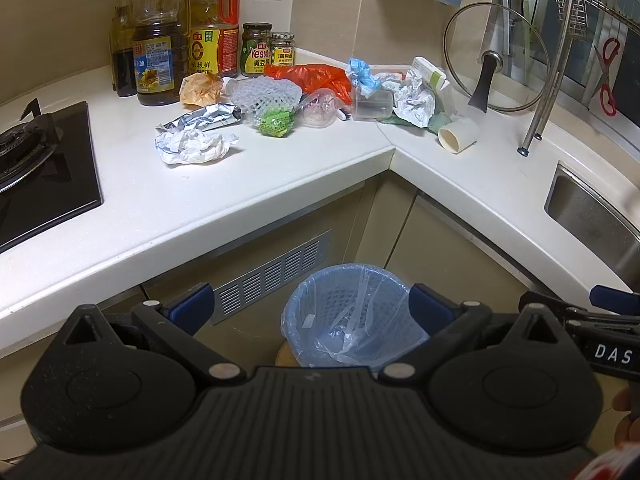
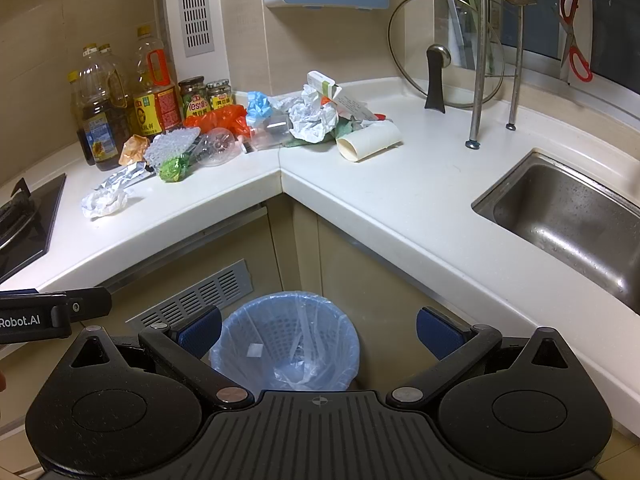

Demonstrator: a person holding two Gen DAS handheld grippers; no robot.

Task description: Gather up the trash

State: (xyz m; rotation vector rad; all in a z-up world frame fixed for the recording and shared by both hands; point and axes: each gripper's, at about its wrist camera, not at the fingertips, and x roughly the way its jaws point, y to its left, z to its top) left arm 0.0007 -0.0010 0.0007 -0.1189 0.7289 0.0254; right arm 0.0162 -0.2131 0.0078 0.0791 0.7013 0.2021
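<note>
Both grippers were found held low in front of the inner corner of an L-shaped white countertop (image 2: 400,200), above a blue waste bin (image 2: 286,344) lined with a clear bag and standing on the floor against the corner cabinets. The left gripper (image 1: 312,308) was observed with its blue-padded fingers spread wide and nothing between them. The right gripper (image 2: 319,330) was likewise noted released, its jaws apart and empty. No trash was seen inside the bin apart from the liner.

The trash was recorded in a loose heap toward the back corner of the countertop. A crumpled white paper (image 1: 192,146) lay nearest the front edge on the left run, with a flattened silver foil wrapper (image 1: 200,119) just behind it. Behind these were noted a white foam net (image 1: 266,94), a green wrapper (image 1: 274,121), a crumpled tan paper (image 1: 200,88), a red plastic bag (image 1: 312,76) and a clear plastic cup (image 1: 370,105) on its side. On the right run a crumpled white sheet (image 2: 314,120) and a cardboard tube (image 2: 370,141) lay near the corner seam.

Oil bottles (image 1: 160,52) and two jars (image 1: 268,50) stood along the back wall. A gas hob (image 1: 44,172) occupied the left end, a steel sink (image 2: 568,216) the right end, and a glass lid (image 2: 440,52) leaned against the wall.
</note>
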